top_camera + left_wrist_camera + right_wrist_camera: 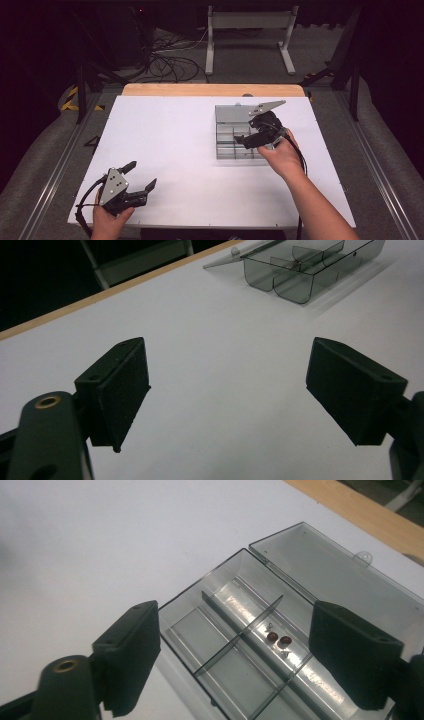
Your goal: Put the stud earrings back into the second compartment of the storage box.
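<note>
Right gripper view: both black pads fill the bottom corners, spread wide, nothing between them. They hang released above the clear compartment box, which runs diagonally through the centre of the frame, lid flipped flat toward the upper right.

Two small dark-red studs lie in one cell, just right of centre, touching or nearly touching each other, with tiny metal bits beside them. They sit between the two pads in the picture but clearly lower down, on the box floor; no contact. My read: a drop into that cell is done and the hand is clearing out.

How to do this step well, as I judge it:
- back out straight up; the divider walls sit close under the pads, and a sideways drift could clip one and shove the box
- keep the pads spread until clear of the rim
- don't drag the cable over the lid

High view: right gripper sits over the box right of centre, with its grey plate above the lid's far edge. Left gripper is at lower left, parked on the white table, well apart from the box.

Left gripper view: pads wide apart, released, bare table between them; box is far off at upper right.

Can't tell whether the other cells hold anything; those visible look bare.
</note>
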`<state>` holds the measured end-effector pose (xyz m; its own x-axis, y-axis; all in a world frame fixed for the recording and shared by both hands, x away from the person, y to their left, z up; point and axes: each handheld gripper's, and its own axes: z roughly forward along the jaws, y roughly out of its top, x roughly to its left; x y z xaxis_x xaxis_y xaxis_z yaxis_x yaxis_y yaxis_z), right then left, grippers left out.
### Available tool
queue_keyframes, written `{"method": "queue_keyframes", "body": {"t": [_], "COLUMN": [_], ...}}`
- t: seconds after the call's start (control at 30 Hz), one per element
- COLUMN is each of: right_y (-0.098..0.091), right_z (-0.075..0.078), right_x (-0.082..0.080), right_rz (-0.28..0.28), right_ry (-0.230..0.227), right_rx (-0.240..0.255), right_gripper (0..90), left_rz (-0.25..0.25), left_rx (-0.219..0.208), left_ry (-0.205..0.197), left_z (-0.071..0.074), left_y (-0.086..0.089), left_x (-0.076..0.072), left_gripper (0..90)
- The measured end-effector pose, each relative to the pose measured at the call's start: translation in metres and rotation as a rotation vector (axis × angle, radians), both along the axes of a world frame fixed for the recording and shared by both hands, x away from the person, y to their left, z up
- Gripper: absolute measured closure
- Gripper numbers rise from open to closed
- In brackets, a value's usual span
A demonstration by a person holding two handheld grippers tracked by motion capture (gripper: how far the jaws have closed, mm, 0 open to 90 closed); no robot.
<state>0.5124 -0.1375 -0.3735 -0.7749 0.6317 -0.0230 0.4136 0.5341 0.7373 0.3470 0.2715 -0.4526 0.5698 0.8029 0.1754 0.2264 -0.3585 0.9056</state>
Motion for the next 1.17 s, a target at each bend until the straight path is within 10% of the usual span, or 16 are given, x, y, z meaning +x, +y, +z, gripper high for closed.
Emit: {"method": "queue_keyframes", "body": {"t": [0.5, 1.17], "right_y": [-0.025, -0.098], "right_z": [-0.007, -0.091], "right_x": [-0.058, -0.111], "right_rz": [0.078, 0.051], "right_ry": [-0.116, -0.142], "right_rx": [0.101, 0.224], "right_gripper": [0.3, 0.0], "left_rz": [0.005, 0.003], "left_rx": [-0.007, -0.004], "left_ry": [0.005, -0.005], "left_z": [0.0, -0.001], "left_y": [0.001, 0.004], "left_x": [-0.002, -0.012], "left_gripper": [17.7, 17.0]}}
